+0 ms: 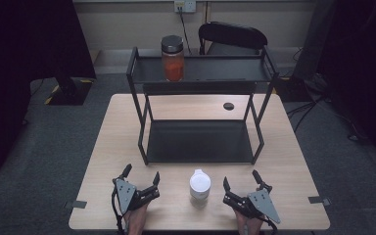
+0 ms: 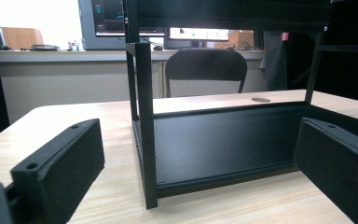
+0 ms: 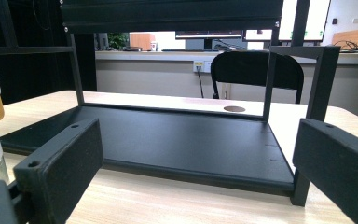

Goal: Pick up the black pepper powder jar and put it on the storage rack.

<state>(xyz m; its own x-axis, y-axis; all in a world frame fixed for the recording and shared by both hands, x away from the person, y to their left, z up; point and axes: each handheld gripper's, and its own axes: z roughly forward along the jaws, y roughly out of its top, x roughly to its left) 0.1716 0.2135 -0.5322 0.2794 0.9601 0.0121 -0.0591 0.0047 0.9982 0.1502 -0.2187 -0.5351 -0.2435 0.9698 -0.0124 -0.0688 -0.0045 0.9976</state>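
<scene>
- The white bottle (image 1: pixel 199 184) stands on the worktop (image 1: pixel 103 161), just in front of the rack (image 1: pixel 142 127).
- The left gripper (image 1: pixel 141 176) rests left of the bottle, jaws wide, empty.
- The right gripper (image 1: pixel 241 180) rests right of it, jaws wide, empty.
- A red jar (image 1: pixel 172 58) stands on the rack's top shelf.

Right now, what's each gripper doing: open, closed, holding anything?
Left gripper: open, holding nothing.
Right gripper: open, holding nothing, beside the white-lidded jar.
</scene>
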